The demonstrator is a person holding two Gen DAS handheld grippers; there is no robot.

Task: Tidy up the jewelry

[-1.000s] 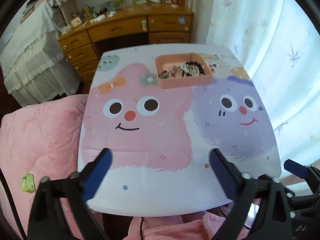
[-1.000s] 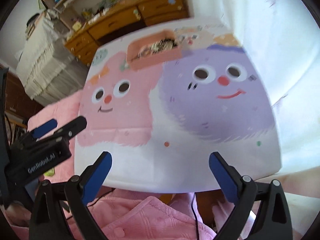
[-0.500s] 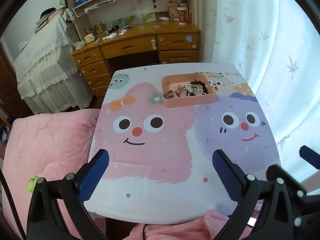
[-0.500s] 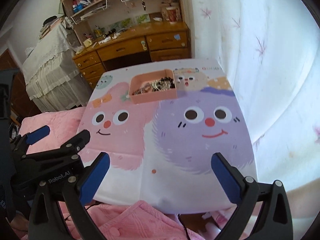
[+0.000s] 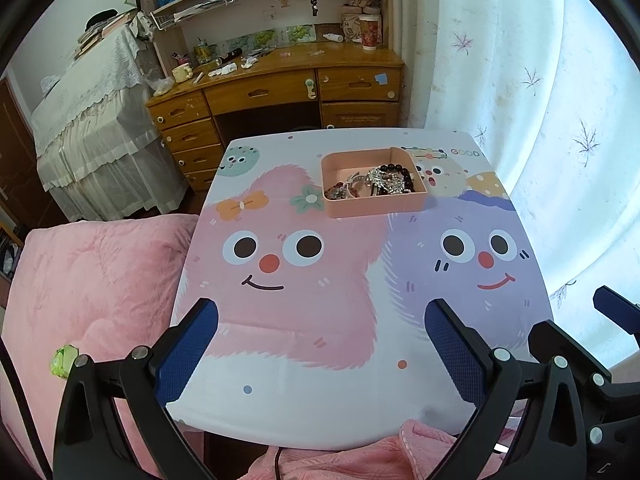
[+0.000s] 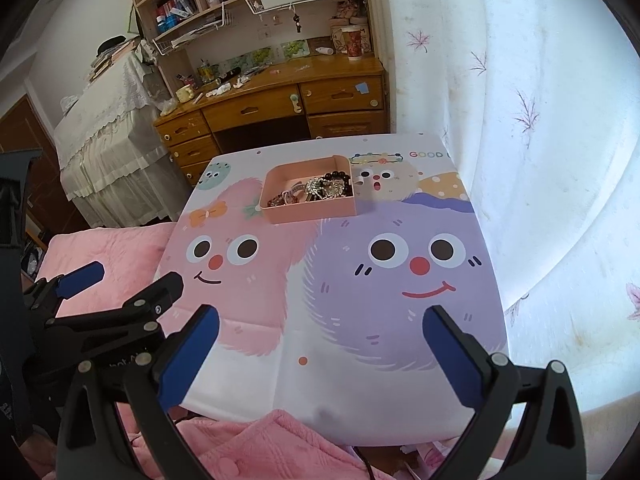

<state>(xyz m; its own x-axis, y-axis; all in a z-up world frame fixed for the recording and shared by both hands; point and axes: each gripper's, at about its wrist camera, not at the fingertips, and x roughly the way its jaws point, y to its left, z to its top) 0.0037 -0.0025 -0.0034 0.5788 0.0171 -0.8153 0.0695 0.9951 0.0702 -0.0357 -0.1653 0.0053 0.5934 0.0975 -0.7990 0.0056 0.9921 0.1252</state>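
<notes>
- The tray (image 5: pixel 374 204) of jewelry (image 5: pixel 380 180) is seen upper centre, straight ahead, well apart from both tools.
- The left gripper (image 5: pixel 320 344) and right gripper (image 6: pixel 320 344) are held spread wide, nothing gripped.
- Neither can be judged nearer.

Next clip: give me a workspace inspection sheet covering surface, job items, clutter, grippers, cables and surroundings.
Surface: small table with cartoon-monster printed cover, bare apart from the tray.
Job's things: shallow pink rectangular tray at the table's far side, holding tangled jewelry: dark bead bracelet, silvery sparkly piece.
Clutter: small green object on the pink quilt.
Grippers: left hand-held gripper and right hand-held gripper both open, empty, at the near edge.
Cables: one dark cable below the near edge.
Surroundings: wooden desk with drawers, bookshelf above, white floral curtain.
</notes>
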